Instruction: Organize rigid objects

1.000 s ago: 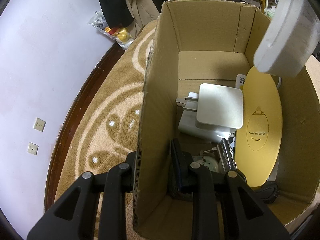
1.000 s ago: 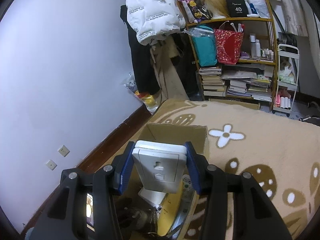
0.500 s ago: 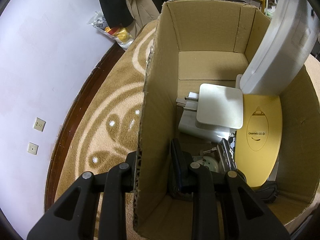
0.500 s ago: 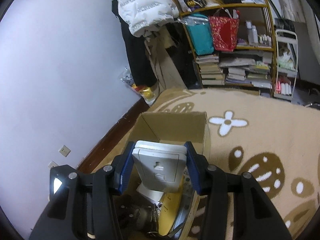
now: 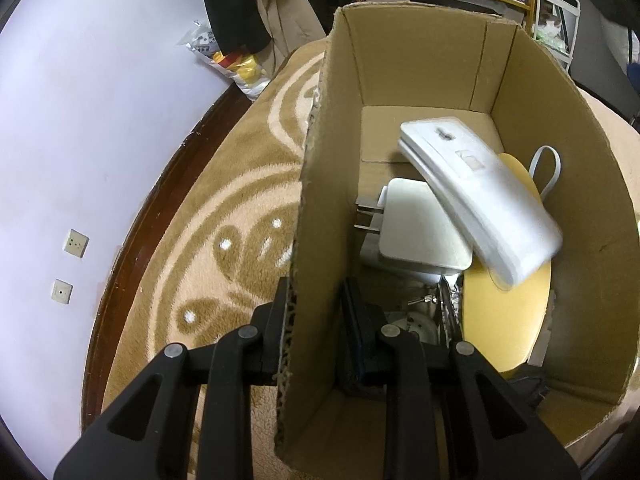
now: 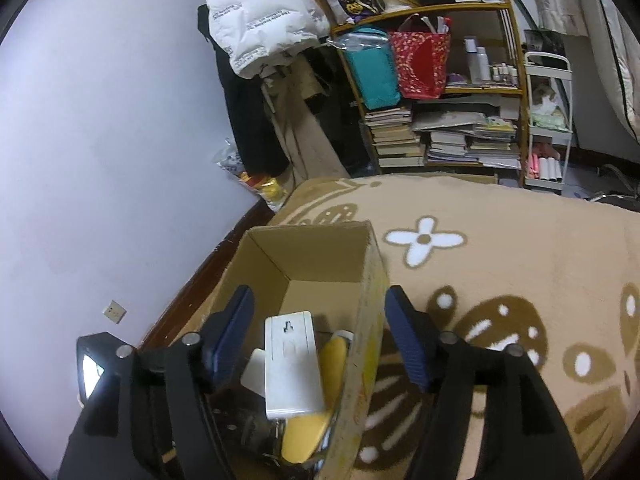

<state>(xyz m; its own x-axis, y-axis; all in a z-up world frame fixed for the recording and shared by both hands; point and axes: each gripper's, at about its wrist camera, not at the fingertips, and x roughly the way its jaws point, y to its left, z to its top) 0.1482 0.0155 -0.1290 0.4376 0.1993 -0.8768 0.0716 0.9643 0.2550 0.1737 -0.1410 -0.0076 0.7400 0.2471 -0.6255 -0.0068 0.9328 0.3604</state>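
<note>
Released from my right gripper (image 6: 318, 336), now spread wide, the white socket panel (image 5: 480, 196) lies in the cardboard box (image 5: 320, 208); my left gripper (image 5: 316, 320) clamps its wall.

box crowded at the near end, open at the far end

the cardboard box (image 5: 420, 64) had bare floor at its far end, so a gripper could go down there. nearer in, a long white block (image 5: 480, 200) lay tilted across a white plug (image 5: 420, 232) and a yellow disc (image 5: 504, 320), filling that part. the left gripper (image 5: 316, 328) was clamped on the near left wall, blocking that corner. the right gripper (image 6: 316, 336) hung spread wide above the box, one finger (image 6: 404, 336) out past the right wall. the rug (image 6: 500, 248) on the right was free.
</note>
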